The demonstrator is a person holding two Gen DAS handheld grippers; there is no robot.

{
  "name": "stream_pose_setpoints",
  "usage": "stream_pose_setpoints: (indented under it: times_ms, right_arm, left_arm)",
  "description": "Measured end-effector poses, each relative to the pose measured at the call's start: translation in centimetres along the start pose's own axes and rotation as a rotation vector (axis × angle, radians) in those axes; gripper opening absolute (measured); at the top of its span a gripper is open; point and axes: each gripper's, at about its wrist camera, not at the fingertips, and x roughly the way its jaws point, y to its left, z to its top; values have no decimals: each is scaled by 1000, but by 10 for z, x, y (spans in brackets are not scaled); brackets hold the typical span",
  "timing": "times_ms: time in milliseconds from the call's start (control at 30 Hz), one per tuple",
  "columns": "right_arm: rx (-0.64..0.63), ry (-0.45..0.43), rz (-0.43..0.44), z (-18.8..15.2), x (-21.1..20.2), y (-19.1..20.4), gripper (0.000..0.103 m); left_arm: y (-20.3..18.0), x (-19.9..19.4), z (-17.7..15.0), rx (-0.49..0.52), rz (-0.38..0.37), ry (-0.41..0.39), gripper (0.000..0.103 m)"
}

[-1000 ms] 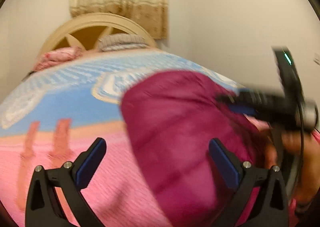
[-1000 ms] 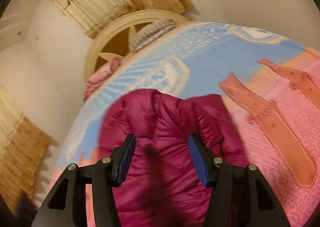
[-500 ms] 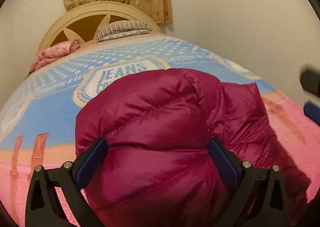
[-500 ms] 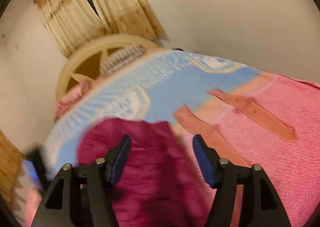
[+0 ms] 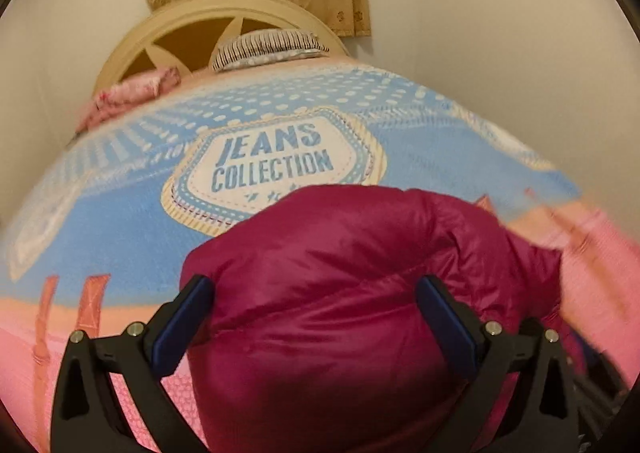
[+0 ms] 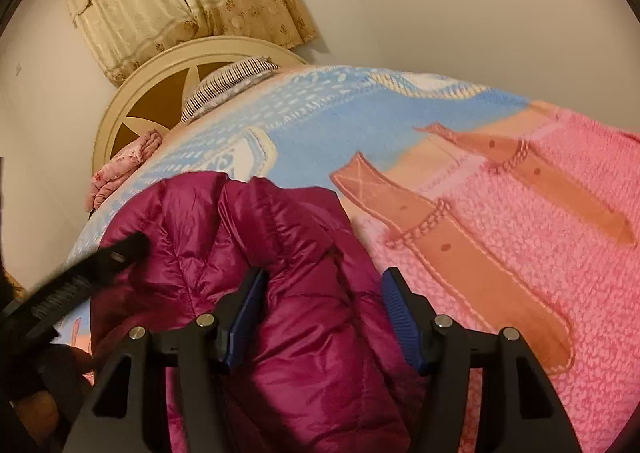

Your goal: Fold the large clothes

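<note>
A magenta puffer jacket (image 5: 332, 293) lies bunched in a folded heap on the bed blanket (image 5: 120, 221). My left gripper (image 5: 316, 317) is open, its blue-padded jaws wide on either side of the jacket's near bulge, not clamped on it. In the right wrist view the same jacket (image 6: 280, 253) lies at lower left. My right gripper (image 6: 324, 317) is open over the jacket's right edge. The left gripper's body (image 6: 80, 273) shows at the left of that view.
The blanket is blue with a "JEANS COLLECTION" badge (image 5: 276, 165) and pink with orange strap prints (image 6: 460, 245). A cream headboard (image 5: 224, 25), a striped pillow (image 5: 268, 45) and a pink pillow (image 5: 132, 93) are at the far end. Curtains (image 6: 180, 1) and walls surround the bed.
The right gripper has swung back toward the jacket from the pink side. The left view has steadied over the jacket, which now lies lower in the view. Both stay open.
</note>
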Motion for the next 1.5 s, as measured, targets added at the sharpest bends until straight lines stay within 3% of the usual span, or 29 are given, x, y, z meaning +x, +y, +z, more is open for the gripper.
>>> stream_pose_setpoints:
  times_ms: [100,400,1200,1500]
  right_arm:
    - [23,13,29,-2,8,-10,61]
    - [67,60,65,-6,24,-21,61]
    - [23,105,18,-7,36,-13,64]
    - [35,117,39,-7,39,-16,65]
  left_arm:
    - [-6,5,-7,24,31,-8,103]
    - [-6,22,-11,14,17,43,103]
    - [-14,38,-15,39,25,117,103]
    - [-16,40,-16,40,21,126,103]
